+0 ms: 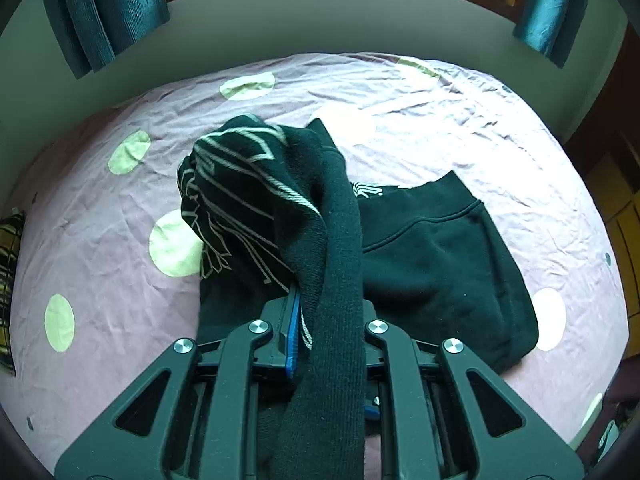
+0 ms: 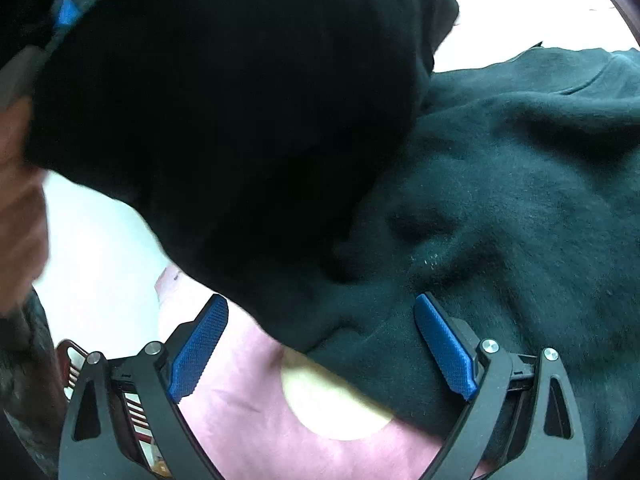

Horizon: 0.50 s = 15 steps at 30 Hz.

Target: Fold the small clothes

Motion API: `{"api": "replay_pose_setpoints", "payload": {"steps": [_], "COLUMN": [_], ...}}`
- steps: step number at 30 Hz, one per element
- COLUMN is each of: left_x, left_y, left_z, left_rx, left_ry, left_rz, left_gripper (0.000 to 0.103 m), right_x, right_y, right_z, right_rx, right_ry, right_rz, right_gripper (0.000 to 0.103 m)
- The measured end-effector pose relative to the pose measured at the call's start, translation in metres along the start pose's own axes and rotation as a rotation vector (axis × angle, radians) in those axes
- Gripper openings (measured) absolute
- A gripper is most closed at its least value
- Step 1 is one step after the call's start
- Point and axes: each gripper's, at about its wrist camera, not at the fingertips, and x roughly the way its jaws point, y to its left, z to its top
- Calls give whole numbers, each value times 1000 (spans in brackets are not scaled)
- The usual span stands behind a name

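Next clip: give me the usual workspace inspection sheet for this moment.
Surface: bed sheet, pink with pale dots, wrinkled.
Job's things: black sweatshirt lying on the sheet, one printed part lifted and draped.
Clutter: striped item at the left edge, unclear what.
Claws: left claw shut on the sweatshirt's fabric; right claw open over the sweatshirt's edge.
Cables: nothing seen.
Surroundings: teal curtains, window frame, grey wall.

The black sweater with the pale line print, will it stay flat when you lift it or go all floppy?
Probably floppy: the black sweater with pale line print already droops in folds from the left tool. Its thick knit looks unlikely to slip. It likely drags along the pink spotted bedsheet.
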Motion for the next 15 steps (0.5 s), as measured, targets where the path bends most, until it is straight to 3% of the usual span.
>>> {"api": "replay_pose_setpoints", "payload": {"steps": [4,7,11,15], "left_x": [4,14,33,56], "left_y": [-18,-40,-68,-87], "left_z": [-3,-10,-24,-35], "left_rx": [4,43,72,82], "left_ry": [-13,-30,-42,-30], "left_rz": [74,158,216,250], "left_gripper": [15,15,15,15], "right_x": [-35,-65,-90,-107], "right_y": [-9,-34,-69,-91], "right_z": [-10,-22,-15,-16], "right_rx": [56,150,271,355], "right_ry": [-47,-88,-143,-127], "right_rz": [34,52,32,118], "right_gripper": [94,94,94,94]}}
